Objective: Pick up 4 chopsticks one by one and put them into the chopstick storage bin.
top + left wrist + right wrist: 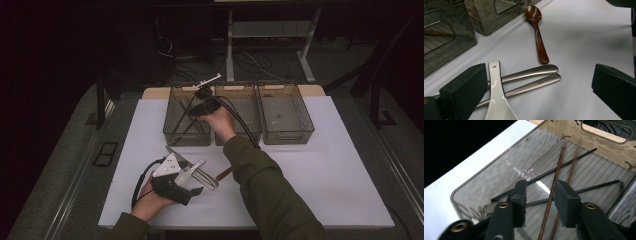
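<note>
R gripper (540, 203) is hanging over the left smoky clear plastic bin (186, 116), jaws standing apart w/ a thin brown wooden chopstick (554, 185) between them, not pinched. L gripper (536, 87) is resting near table (325, 175) front, jaws wide open around a white ceramic spoon (496, 100) & two steel handles (534, 76).

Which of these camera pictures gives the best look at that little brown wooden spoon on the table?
The left gripper view: the brown spoon lies whole there, bowl toward the bins, beyond two metal handles and a white spoon. The high view shows a short brown stub beside the sleeve. The right gripper view looks into a bin.
</note>
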Tool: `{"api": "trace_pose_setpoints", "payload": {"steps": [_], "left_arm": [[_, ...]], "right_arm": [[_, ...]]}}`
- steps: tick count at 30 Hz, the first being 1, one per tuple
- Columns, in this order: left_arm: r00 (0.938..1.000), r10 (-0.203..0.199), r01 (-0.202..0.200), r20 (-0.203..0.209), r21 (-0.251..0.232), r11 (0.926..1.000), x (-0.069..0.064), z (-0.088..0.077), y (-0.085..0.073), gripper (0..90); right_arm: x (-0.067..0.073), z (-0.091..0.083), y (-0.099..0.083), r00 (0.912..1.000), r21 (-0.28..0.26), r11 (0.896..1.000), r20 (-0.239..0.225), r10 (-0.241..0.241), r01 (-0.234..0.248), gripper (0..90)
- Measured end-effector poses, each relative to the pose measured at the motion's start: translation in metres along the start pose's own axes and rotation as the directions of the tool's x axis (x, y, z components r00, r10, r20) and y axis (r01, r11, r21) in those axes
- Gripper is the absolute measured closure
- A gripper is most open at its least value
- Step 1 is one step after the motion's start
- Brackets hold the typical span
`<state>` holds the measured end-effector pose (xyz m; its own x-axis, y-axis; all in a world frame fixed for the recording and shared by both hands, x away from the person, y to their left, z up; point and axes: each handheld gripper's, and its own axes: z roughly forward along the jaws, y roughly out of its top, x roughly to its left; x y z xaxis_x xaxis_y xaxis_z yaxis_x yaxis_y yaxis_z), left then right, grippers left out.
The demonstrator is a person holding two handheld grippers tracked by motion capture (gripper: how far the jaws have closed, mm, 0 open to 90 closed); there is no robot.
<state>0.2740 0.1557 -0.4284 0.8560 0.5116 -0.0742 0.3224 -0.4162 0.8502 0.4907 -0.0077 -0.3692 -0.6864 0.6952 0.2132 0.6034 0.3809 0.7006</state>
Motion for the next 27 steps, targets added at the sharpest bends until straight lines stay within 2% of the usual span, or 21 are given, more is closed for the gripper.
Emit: {"api": "trace_pose_setpoints", "payload": {"steps": [2, 7, 14, 18, 22, 27], "left_arm": [[1.0, 0.007, -0.007, -0.002, 0.001, 1.0, 0.0, 0.0, 0.0, 0.0], [0.9999, 0.01, -0.01, -0.006, 0.008, 0.9999, 0.001, 0.0, 0.0, 0.0], [0.9998, 0.015, -0.015, -0.012, 0.011, 0.9998, 0.002, -0.001, 0.0, 0.0], [0.9999, 0.008, -0.007, -0.014, 0.005, 1.0, 0.001, -0.001, 0.0, 0.0], [0.9998, 0.012, -0.011, -0.018, 0.013, 0.9999, 0.003, -0.001, -0.001, 0.0], [0.9999, -0.004, 0.004, -0.014, 0.004, 1.0, 0.003, 0.0, -0.001, 0.0]], "right_arm": [[-0.001, -0.006, -0.003, 0.9999, -0.007, 1.0, -0.008, -0.013, 0.013, 54.5], [-0.002, -0.022, -0.012, 0.9961, -0.024, 0.997, -0.036, -0.081, 0.08, 46.7], [-0.009, -0.043, -0.024, 0.9911, -0.053, 0.993, -0.072, -0.112, 0.108, 40.0], [-0.014, -0.056, -0.031, 0.9902, -0.066, 0.993, -0.09, -0.107, 0.101, 38.9], [-0.018, -0.069, -0.037, 0.9871, -0.083, 0.989, -0.095, -0.129, 0.121, 35.6], [-0.022, -0.084, -0.046, 0.9842, -0.098, 0.986, -0.105, -0.142, 0.132, 31.4]]}}
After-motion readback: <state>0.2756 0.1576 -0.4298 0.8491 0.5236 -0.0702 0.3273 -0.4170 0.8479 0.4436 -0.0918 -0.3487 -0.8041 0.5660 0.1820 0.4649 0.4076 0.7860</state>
